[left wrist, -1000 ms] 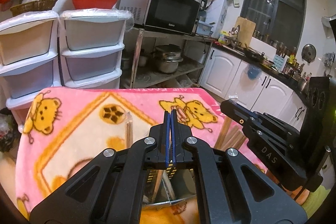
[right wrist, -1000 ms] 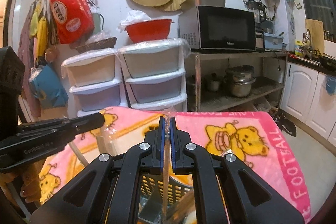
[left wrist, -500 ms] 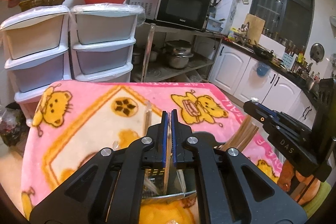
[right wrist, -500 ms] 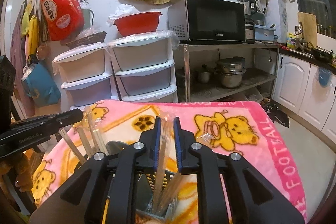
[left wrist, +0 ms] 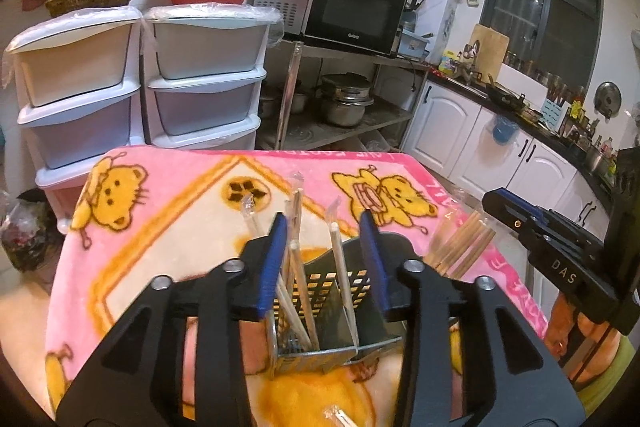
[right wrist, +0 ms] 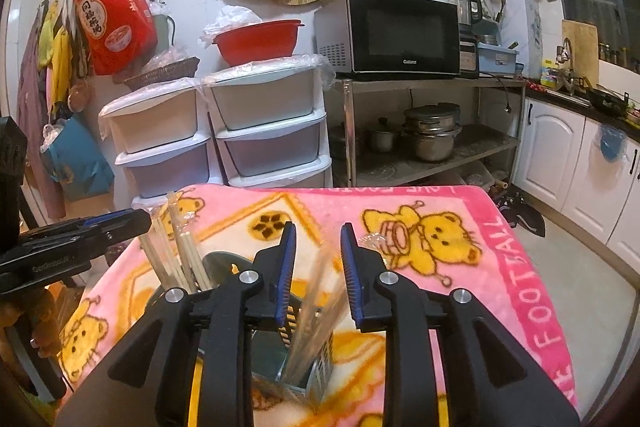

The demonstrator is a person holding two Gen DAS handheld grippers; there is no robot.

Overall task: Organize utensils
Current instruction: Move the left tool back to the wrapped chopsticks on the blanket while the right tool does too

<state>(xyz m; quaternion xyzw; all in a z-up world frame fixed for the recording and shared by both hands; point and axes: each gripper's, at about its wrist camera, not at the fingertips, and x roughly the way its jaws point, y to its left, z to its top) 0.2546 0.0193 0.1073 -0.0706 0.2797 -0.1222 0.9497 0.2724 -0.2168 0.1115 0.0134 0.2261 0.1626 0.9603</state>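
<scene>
A perforated metal utensil holder [left wrist: 340, 283] stands on the pink bear blanket [left wrist: 168, 227]. My left gripper [left wrist: 323, 225] hovers just over it, jaws opening; wrapped chopsticks [left wrist: 335, 259] stand loose in the holder between the pads, none pressed. Bare wooden chopsticks [left wrist: 460, 247] fill the compartment to the right, near my right gripper [left wrist: 496, 205]. In the right wrist view my right gripper [right wrist: 318, 239] is opening too, with a blurred wrapped pair of chopsticks [right wrist: 316, 303] free between its jaws and reaching down into the holder [right wrist: 320, 363]. The left gripper [right wrist: 132, 223] shows at the left edge.
Stacked white plastic drawers [left wrist: 200, 75] stand behind the table. A microwave [right wrist: 404, 35] sits on a metal rack with pots [right wrist: 432, 135] below, and white cabinets [left wrist: 480, 139] run along the right. One wrapped chopstick [left wrist: 340, 417] lies on the blanket close to me.
Both grippers were shut on wrapped chopsticks over the holder and have spread their jaws. The chopsticks now stand or drop loose in the holder.
</scene>
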